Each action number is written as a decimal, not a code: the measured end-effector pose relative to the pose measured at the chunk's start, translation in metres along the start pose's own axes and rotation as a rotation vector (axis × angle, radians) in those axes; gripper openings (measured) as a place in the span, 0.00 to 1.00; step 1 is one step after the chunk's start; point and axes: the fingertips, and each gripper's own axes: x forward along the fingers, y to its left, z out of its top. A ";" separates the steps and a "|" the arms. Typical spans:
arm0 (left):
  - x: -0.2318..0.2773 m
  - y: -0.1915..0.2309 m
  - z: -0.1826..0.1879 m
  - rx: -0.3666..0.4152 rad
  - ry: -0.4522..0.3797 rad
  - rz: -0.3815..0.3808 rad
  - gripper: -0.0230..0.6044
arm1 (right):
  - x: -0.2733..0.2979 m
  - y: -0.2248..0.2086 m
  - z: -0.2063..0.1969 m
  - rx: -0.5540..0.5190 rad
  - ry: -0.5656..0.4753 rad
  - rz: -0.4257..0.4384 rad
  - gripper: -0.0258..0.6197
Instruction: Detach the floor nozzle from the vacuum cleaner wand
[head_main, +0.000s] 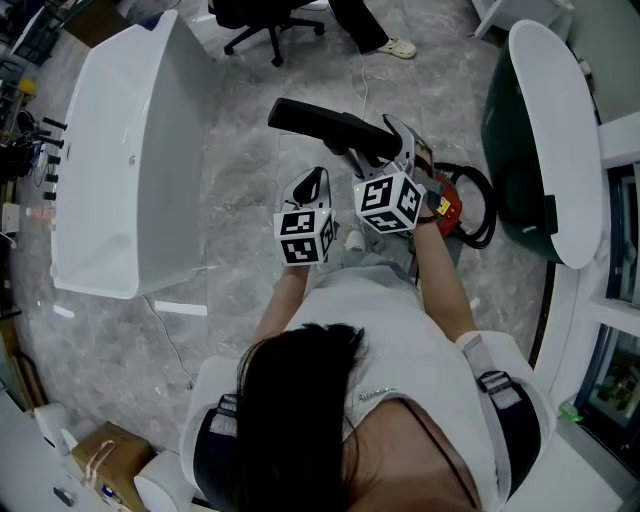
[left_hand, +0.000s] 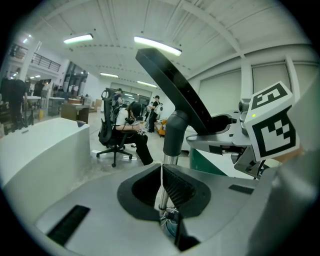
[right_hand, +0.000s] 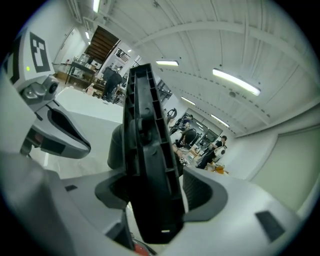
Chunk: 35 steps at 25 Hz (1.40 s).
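Since floor nozzle (head_main: 325, 122) and wand (left_hand: 162, 192) show joined at the grey collar (left_hand: 173, 132), this entry is logged at the grip-setting step, with separation not yet made. Item 1, floor nozzle: black, long, raised off the floor in front of the person and tilted. Item 2, wand: thin chrome tube running from the collar down into the left gripper (left_hand: 161, 175). Item 3, left gripper: jaws drawn together, the tube standing in the slit between the pads, apparently pinched as an anchor. Item 4, right gripper (right_hand: 152, 195): jaws spread wide round the nozzle body, which nearly fills the gap; a pale sliver shows beside 1 pad, so no firm clamp is judged. Item 5, red vacuum body (head_main: 452, 210): on the floor just beyond the right gripper. Next move, as judged: the right claw needs to close fully on the nozzle, then pull straight along the tube while the left side holds steady. Any release catch, none visible here, would need pressing first. A skewed pull risks jamming the joint.
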 end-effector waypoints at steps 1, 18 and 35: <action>0.001 0.000 0.000 -0.001 0.000 0.000 0.05 | 0.000 0.000 0.000 -0.008 -0.001 0.001 0.50; 0.012 -0.003 0.002 -0.016 0.007 -0.047 0.05 | 0.008 0.002 0.001 -0.112 0.022 0.032 0.40; 0.034 -0.005 -0.001 -0.075 0.019 -0.097 0.13 | 0.010 -0.008 0.001 -0.105 0.003 0.004 0.39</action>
